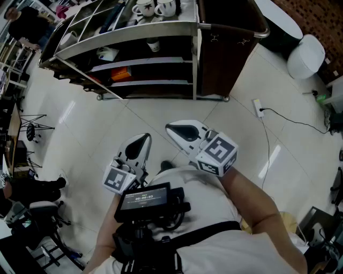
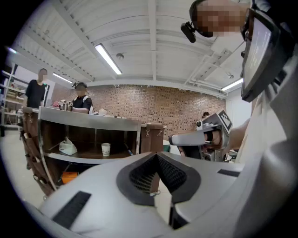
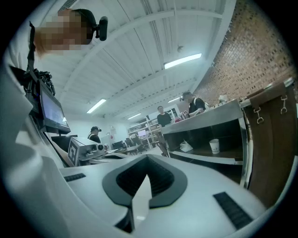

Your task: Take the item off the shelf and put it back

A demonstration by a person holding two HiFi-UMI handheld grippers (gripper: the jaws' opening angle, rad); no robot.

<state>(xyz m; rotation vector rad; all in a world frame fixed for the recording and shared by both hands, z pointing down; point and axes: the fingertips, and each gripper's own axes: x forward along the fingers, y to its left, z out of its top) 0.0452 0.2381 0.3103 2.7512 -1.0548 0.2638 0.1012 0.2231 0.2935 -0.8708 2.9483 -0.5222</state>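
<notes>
The paper cup [image 1: 153, 45] stands on an inner board of the open shelf [image 1: 144, 61], near its right post. A white pouch [image 1: 107, 53] lies further left. The left gripper [image 1: 143, 138] and the right gripper [image 1: 170, 128] are well apart from the shelf, in front of it, each clenched on nothing. 2 mugs [image 1: 143, 8] sit on the shelf top. Glossy white tiles [image 1: 161, 112] lie before the shelf, and a brick wall [image 2: 186, 107] stands behind it.
</notes>
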